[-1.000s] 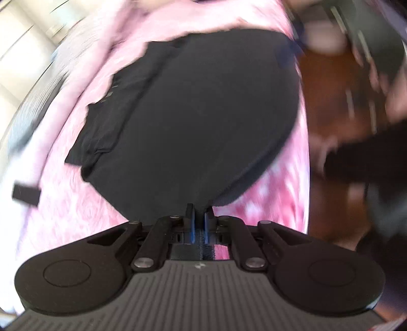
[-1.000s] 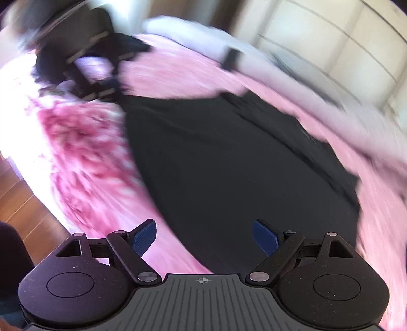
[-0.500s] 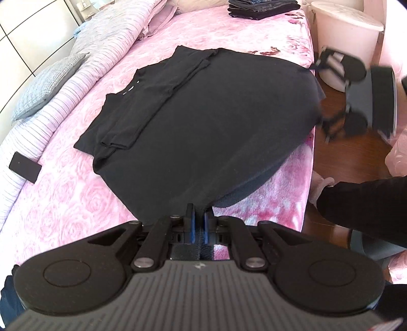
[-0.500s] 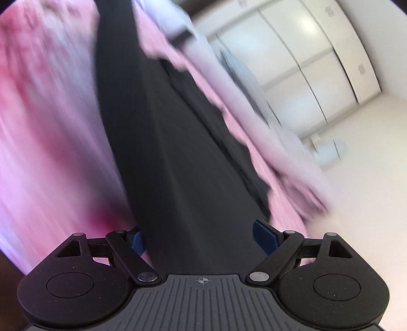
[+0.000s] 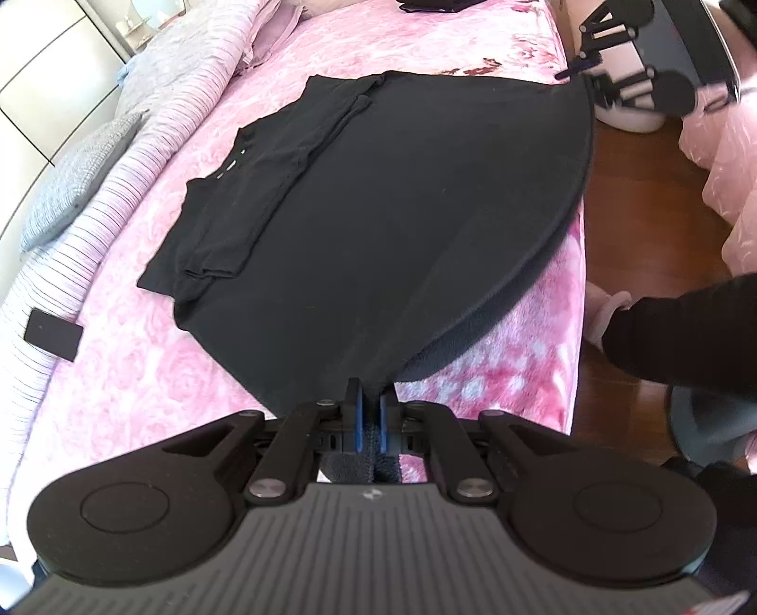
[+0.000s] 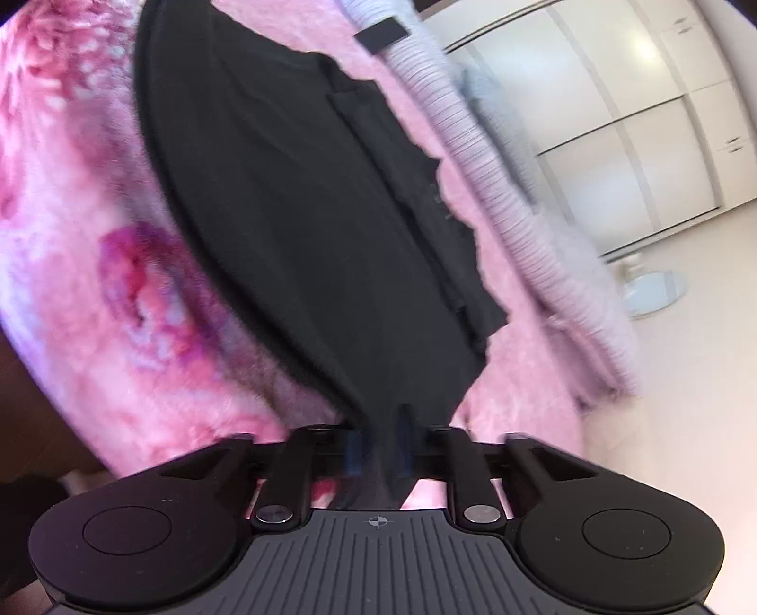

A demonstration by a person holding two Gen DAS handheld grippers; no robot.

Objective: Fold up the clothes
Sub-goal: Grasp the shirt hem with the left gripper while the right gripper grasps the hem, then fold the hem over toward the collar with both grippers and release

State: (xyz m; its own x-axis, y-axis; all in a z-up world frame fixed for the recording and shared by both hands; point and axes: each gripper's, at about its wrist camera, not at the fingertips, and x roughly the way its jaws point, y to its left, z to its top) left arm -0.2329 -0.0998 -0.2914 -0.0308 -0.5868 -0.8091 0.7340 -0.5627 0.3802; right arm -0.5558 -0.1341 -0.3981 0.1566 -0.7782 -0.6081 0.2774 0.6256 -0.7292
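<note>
A black shirt (image 5: pixel 378 198) lies spread on a pink flowered bed cover (image 5: pixel 142 369), sleeves folded in along its far side. My left gripper (image 5: pixel 371 407) is shut on the shirt's near hem corner at the bed's edge. In the right wrist view the same black shirt (image 6: pixel 293 189) stretches away from my right gripper (image 6: pixel 378 449), which is shut on the other hem corner. The right gripper (image 5: pixel 579 71) also shows at the top right of the left wrist view, at the shirt's far corner. The hem between the two corners hangs lifted off the cover.
A striped duvet (image 5: pixel 156 123) and grey pillow (image 5: pixel 75 180) lie along the bed's far side, with a small black rectangle (image 5: pixel 52 333) beside them. Folded dark clothes (image 5: pixel 435 4) sit at the bed's far end. Wooden floor (image 5: pixel 638 227), a sleeve (image 5: pixel 686 326) and white wardrobe doors (image 6: pixel 638 118) flank the bed.
My right gripper, open a second ago, has swung to the shirt's hem corner and shut on it. My left gripper stayed shut on its corner throughout.
</note>
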